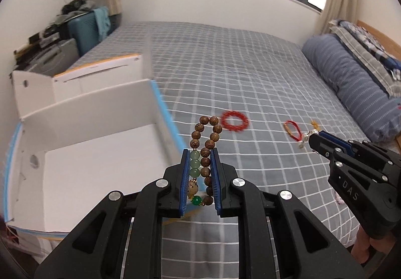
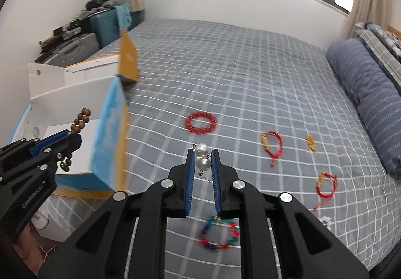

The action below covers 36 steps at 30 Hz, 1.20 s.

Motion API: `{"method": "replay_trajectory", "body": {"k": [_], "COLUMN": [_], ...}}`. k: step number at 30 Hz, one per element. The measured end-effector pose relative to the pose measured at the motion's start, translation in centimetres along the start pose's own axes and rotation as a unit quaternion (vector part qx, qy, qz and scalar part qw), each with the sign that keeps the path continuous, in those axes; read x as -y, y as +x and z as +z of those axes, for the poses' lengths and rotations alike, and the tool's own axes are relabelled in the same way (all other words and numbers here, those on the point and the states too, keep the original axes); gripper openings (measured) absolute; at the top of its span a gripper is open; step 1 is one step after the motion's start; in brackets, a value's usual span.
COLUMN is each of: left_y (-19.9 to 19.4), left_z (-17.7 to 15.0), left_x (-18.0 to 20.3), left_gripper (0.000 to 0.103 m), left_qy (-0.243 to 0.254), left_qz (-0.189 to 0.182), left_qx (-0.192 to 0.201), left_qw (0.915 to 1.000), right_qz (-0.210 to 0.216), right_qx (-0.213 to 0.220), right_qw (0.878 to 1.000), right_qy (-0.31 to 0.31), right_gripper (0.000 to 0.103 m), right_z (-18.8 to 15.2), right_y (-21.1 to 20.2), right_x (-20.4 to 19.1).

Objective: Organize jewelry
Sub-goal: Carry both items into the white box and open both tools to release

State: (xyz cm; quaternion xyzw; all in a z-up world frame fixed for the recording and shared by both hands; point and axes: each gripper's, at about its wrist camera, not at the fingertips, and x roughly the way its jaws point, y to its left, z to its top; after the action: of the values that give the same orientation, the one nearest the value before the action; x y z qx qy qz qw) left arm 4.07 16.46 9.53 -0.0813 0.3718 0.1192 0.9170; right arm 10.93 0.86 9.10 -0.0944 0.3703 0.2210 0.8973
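My left gripper (image 1: 200, 153) is shut on a wooden bead bracelet (image 1: 209, 137) with green beads, held above the bed beside the open white box (image 1: 100, 153). It also shows in the right wrist view (image 2: 72, 134), left of centre, with the bracelet (image 2: 81, 119) sticking out over the box (image 2: 107, 128). My right gripper (image 2: 202, 152) is shut on a pair of pearl earrings (image 2: 202, 156), above the bed. In the left wrist view the right gripper (image 1: 316, 136) is at the right with the pearls (image 1: 304, 137) at its tip.
On the grey checked bed sheet (image 2: 250, 73) lie a red bead bracelet (image 2: 200, 122), two red cord bracelets (image 2: 273, 145) (image 2: 325, 185), a small gold piece (image 2: 310, 141) and a multicoloured bead bracelet (image 2: 218, 234). A rolled blue duvet (image 2: 368, 96) lies at the right. Cluttered furniture stands beyond the box.
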Motion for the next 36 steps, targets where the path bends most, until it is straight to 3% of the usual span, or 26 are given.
{"method": "replay_trajectory", "body": {"k": [12,20,26,36], "left_y": [-1.3,-1.1,0.2,1.7], "left_z": [-1.0,-2.5,-3.7,-4.8], "left_x": [-10.1,-16.3,-19.8,-22.0], "left_gripper": [0.016,0.016,0.016,0.016], "left_qy": [-0.059,-0.086,-0.104,-0.114], "left_qz": [0.061,0.099,0.114,0.121], "left_qx": [-0.006,-0.018,-0.032,-0.052], "left_qw": [0.9964,0.9912,0.9875,0.9847], "right_qz": [0.052,0.084,0.092,0.076], "right_qx": [0.019,0.009,-0.028,-0.05], "right_qw": [0.998,0.994,0.992,0.992], "right_qy": [-0.043,-0.073,-0.082,-0.083], "right_gripper": [0.012,0.012,0.012,0.013], "right_z": [2.3,2.6,1.6,0.5], "right_y": [0.0,2.9,7.0,9.2], "right_x": [-11.0,-18.3,-21.6,-23.0]}}
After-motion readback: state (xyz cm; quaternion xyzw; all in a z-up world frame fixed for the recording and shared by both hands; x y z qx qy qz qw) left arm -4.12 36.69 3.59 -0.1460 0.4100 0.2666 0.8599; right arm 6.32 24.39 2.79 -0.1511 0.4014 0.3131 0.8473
